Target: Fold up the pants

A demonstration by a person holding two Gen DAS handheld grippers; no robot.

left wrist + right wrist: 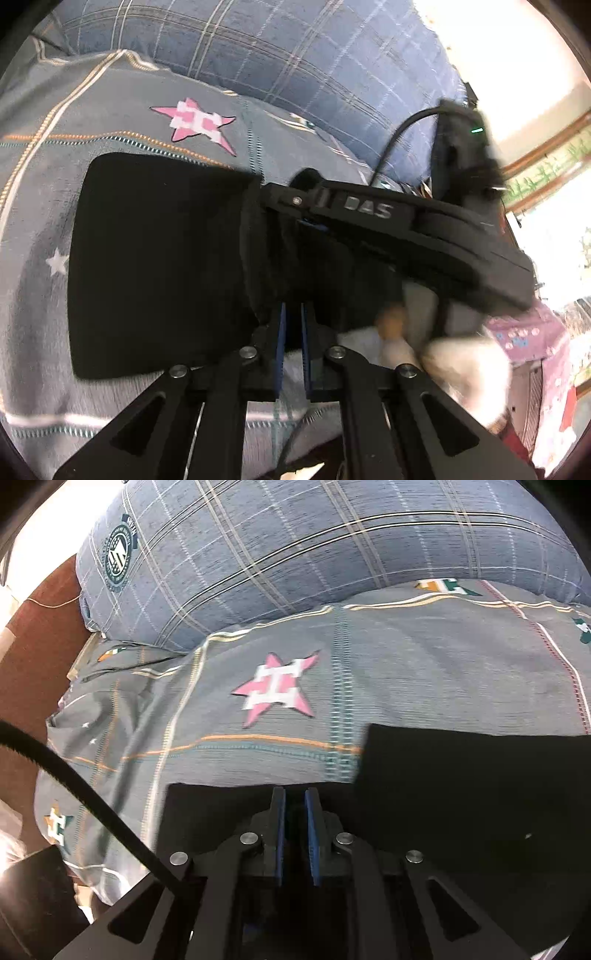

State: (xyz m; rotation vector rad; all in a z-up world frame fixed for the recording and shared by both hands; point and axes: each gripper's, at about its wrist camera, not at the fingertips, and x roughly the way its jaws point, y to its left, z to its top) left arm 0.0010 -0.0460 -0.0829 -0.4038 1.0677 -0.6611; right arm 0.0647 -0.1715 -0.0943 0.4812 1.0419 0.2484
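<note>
The black pants (155,266) lie on a grey bedspread (74,122) with star prints. My left gripper (291,314) has its blue pads close together on a raised fold of the black fabric. In the left wrist view the right gripper's black body (406,229) crosses the frame just above and right of mine. In the right wrist view the pants (461,794) fill the lower right, and my right gripper (295,801) is shut on their black edge, which spreads under the fingers.
A blue plaid pillow (295,554) lies at the back of the bed. A pink star print (277,690) sits beyond the pants. A black cable (74,775) crosses the lower left. A bright window (517,74) and a purple cloth (524,332) are to the right.
</note>
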